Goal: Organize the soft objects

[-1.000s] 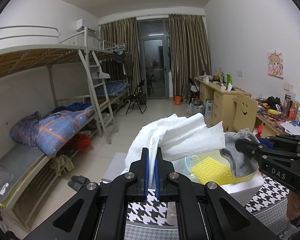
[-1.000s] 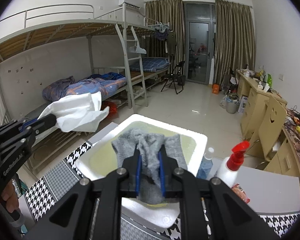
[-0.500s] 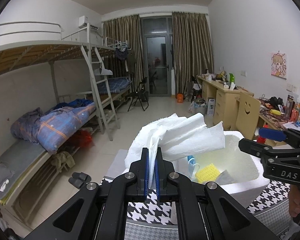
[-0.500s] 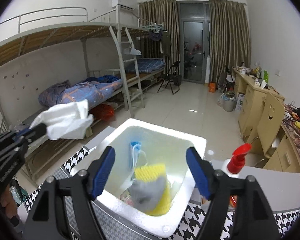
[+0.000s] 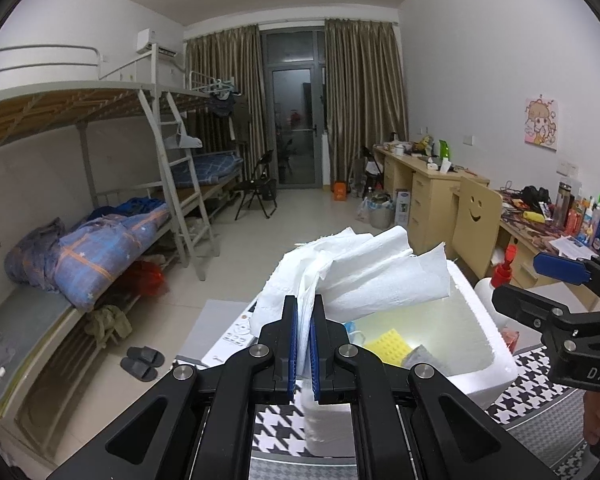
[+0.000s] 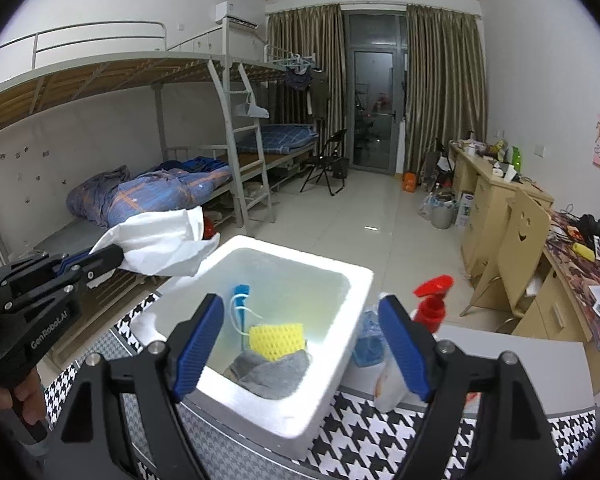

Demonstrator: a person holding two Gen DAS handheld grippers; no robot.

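Note:
A white foam box (image 6: 352, 292) stands on the houndstooth table. Inside it lie a grey sock (image 6: 272, 374), a yellow sponge (image 6: 276, 340) and a blue-and-white face mask (image 6: 240, 304). My left gripper (image 5: 304, 354) is shut on a crumpled white paper towel (image 5: 364, 276), held up at the box's left rim; in the right wrist view the left gripper (image 6: 112, 258) and the paper towel (image 6: 160, 242) show at the left. My right gripper (image 6: 300, 352) hovers over the box's near side, its jaws opening wide with nothing between them; the grey sock (image 5: 424, 356) lies loose below.
A spray bottle with a red trigger (image 6: 432, 300) and a blue bottle (image 6: 368, 336) stand right of the box. A grey appliance top (image 5: 228, 328) sits behind the table. Bunk beds (image 6: 160, 184) line the left wall, desks (image 6: 500, 200) the right.
My right gripper opened and let go of the grey sock, which dropped into the box beside the sponge. The left gripper kept the paper towel and barely moved.

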